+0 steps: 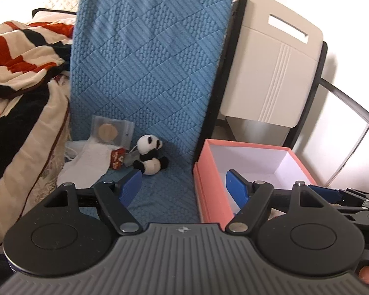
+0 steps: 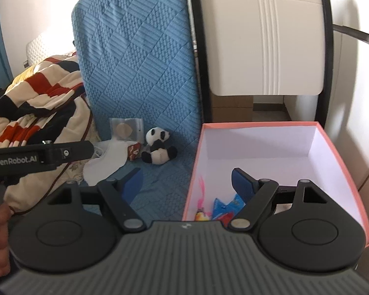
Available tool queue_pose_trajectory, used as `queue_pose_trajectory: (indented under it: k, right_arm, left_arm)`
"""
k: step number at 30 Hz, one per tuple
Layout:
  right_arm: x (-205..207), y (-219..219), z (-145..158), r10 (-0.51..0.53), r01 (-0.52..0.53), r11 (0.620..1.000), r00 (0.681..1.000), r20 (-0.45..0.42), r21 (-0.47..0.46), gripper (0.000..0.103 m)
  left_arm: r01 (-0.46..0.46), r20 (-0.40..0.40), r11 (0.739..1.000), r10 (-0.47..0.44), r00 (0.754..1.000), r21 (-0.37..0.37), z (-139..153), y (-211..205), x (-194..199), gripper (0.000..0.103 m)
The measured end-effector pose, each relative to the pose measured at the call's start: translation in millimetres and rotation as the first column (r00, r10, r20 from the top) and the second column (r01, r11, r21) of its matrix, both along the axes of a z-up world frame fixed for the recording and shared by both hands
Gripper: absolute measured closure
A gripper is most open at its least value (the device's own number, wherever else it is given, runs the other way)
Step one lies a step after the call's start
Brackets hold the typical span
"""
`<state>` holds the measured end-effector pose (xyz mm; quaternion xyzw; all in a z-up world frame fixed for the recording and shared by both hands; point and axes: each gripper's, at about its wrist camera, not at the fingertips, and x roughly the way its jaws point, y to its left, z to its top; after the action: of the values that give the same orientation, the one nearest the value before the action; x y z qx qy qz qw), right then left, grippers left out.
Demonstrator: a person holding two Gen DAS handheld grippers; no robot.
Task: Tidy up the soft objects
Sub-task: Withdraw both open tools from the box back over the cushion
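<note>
- The blue quilted seat cushion (image 1: 160,196) is carrying the small black-and-white plush panda (image 1: 151,156), sitting upright at its back edge, just beside the open pink cardboard box (image 1: 204,196).
- The left gripper (image 1: 184,186) is hovering nearer, fingers wide apart, empty; the panda is lying ahead, slightly left.
- The right gripper (image 2: 188,182) is straddling the box's left wall, also spread and empty.

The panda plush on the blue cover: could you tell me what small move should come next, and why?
Probably ease the left claw forward toward the panda plush. Both claws stand open and empty, the plush sits loose on the blue cover, outside the pink box, and the left claw is nearer.
</note>
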<state>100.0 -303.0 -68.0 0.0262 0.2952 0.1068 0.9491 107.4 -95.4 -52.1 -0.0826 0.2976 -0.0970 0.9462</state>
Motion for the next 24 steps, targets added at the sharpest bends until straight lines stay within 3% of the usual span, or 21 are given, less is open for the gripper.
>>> queue_pose_trajectory:
  k: [24]
  right_arm:
    - [2.0,49.2,-44.4,0.074,-0.073,0.997,0.996,-0.047,0.021,0.022]
  left_arm:
    - [-0.067,-0.012,0.998,0.067,0.998,-0.001,-51.2,55.0,-7.7,0.024]
